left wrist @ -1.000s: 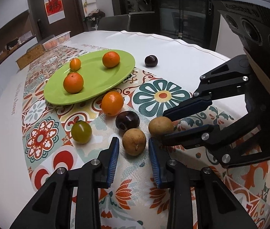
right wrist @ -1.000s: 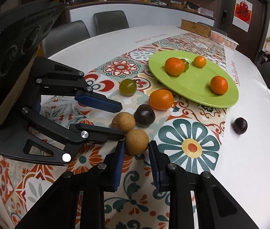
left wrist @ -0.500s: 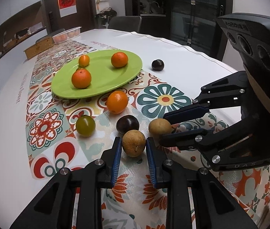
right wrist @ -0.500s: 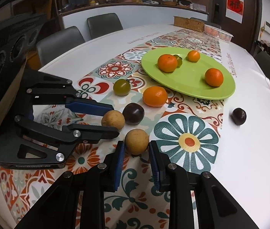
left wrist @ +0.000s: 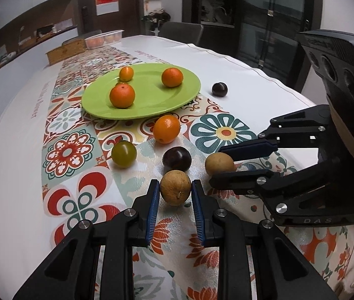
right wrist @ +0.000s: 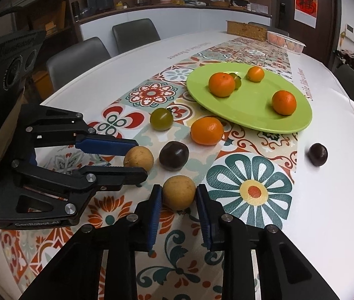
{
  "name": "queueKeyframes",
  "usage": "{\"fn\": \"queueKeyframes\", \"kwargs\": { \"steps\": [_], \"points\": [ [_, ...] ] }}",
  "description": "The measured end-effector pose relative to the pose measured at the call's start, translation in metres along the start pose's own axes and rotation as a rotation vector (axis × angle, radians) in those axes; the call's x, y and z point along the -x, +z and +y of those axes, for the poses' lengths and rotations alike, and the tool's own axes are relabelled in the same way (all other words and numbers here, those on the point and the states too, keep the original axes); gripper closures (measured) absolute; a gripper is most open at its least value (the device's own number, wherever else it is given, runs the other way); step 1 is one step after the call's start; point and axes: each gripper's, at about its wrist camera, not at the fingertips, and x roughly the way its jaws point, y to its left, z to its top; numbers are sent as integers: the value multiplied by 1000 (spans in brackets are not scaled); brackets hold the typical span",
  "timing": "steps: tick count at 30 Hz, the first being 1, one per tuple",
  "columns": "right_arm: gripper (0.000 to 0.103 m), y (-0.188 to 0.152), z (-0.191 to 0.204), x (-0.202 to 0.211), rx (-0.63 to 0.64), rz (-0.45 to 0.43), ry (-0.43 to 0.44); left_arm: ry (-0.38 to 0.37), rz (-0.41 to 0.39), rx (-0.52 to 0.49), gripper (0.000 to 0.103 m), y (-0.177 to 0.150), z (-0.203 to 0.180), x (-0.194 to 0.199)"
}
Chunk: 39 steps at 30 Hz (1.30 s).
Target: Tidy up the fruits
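Note:
A green plate (left wrist: 152, 105) (right wrist: 297, 120) holds three oranges. On the patterned runner lie an orange (left wrist: 166, 128), a green tomato (left wrist: 124, 154), a dark plum (left wrist: 177, 158) and two brown fruits. My left gripper (left wrist: 175, 191) has its blue pads around one brown fruit (left wrist: 175, 187), about touching it on both sides. My right gripper (right wrist: 179, 195) has its pads around the other brown fruit (right wrist: 179, 192), which shows in the left view (left wrist: 219, 163). Both fruits rest on the table.
A second dark plum (left wrist: 219, 89) (right wrist: 317, 154) lies alone on the white cloth beside the plate. A wooden box (right wrist: 247, 30) and a plastic basket (right wrist: 285, 41) stand at the table's far end. Chairs ring the table.
Both grippers have moved forward over their brown fruits and the jaws have narrowed around them. The fruits have not moved.

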Motion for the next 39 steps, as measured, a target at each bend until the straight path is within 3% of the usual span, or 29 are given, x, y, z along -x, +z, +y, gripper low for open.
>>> {"fn": "queueKeyframes", "kwargs": {
  "steps": [23,39],
  "points": [
    [74,22,-14,77,-83,-197,-47,123,-121,118,77,44,-20,56],
    [74,66,-54,86,-114,-262,-87,135,-142,150,77,102,-11,42]
  ]
}}
